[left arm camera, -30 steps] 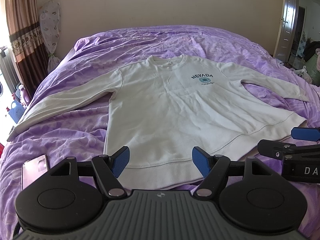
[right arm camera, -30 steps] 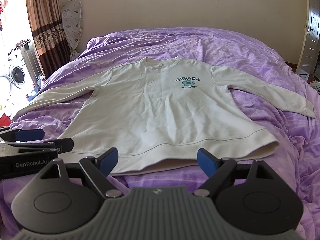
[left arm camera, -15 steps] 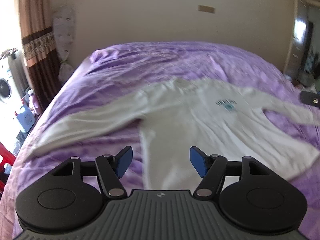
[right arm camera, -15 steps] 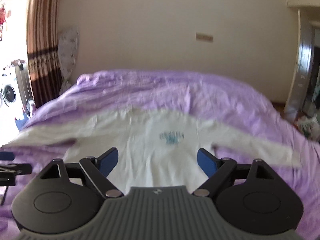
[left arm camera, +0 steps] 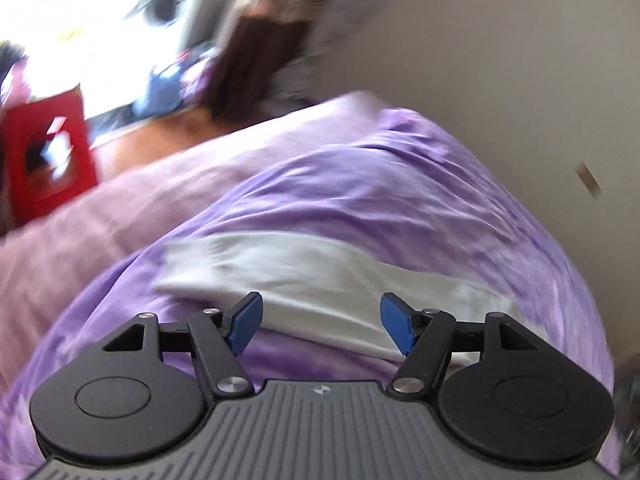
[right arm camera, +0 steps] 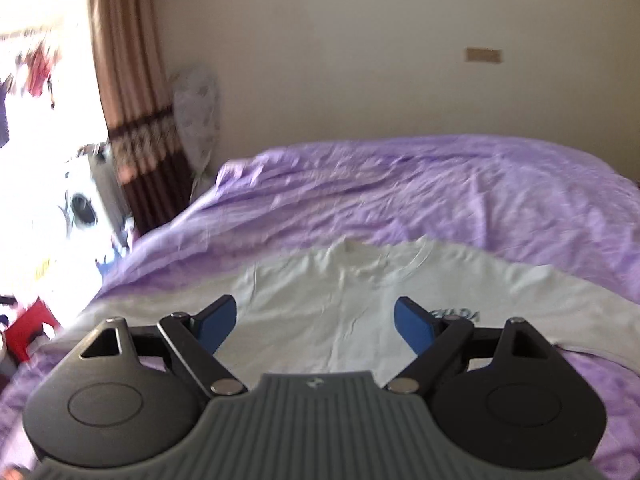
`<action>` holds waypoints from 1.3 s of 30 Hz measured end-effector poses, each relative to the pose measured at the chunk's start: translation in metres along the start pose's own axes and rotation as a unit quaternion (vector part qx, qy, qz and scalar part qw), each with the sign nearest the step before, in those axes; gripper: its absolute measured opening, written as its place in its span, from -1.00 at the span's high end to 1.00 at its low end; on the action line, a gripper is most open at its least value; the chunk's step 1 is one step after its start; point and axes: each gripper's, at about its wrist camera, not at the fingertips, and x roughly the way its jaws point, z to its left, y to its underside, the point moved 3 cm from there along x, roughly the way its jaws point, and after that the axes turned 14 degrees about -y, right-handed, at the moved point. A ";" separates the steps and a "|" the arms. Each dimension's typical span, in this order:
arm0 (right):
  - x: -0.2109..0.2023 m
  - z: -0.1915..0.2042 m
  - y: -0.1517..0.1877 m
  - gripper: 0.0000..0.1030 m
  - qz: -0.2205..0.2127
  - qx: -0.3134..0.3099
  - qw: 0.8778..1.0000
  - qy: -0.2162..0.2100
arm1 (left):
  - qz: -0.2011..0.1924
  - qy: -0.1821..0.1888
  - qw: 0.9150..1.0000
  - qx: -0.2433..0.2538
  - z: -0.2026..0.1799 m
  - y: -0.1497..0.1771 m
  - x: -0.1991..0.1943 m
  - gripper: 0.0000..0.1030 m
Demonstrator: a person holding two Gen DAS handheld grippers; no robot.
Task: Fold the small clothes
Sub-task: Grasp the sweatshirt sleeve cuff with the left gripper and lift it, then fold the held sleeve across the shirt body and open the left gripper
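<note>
The left gripper [left arm camera: 321,322] has its blue pads spread wide with nothing between them, and a blurred white sleeve [left arm camera: 304,276] of the sweatshirt lies across mid-frame just beyond them. The right gripper [right arm camera: 315,326] is likewise spread and empty above the sweatshirt [right arm camera: 332,300] chest, low in centre frame. The garment lies flat on the purple bedspread [right arm camera: 460,196], with a brown curtain [right arm camera: 132,92] at upper left.

Matt cloth sweatshirt [right arm camera: 344,320] – creased, faintly glossy bedspread [right arm camera: 460,200].
</note>
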 end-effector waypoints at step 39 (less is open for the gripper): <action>0.088 -0.065 0.036 0.57 0.115 0.062 0.991 -0.004 | -0.180 0.100 0.939 0.275 -0.324 0.081 -0.049 0.88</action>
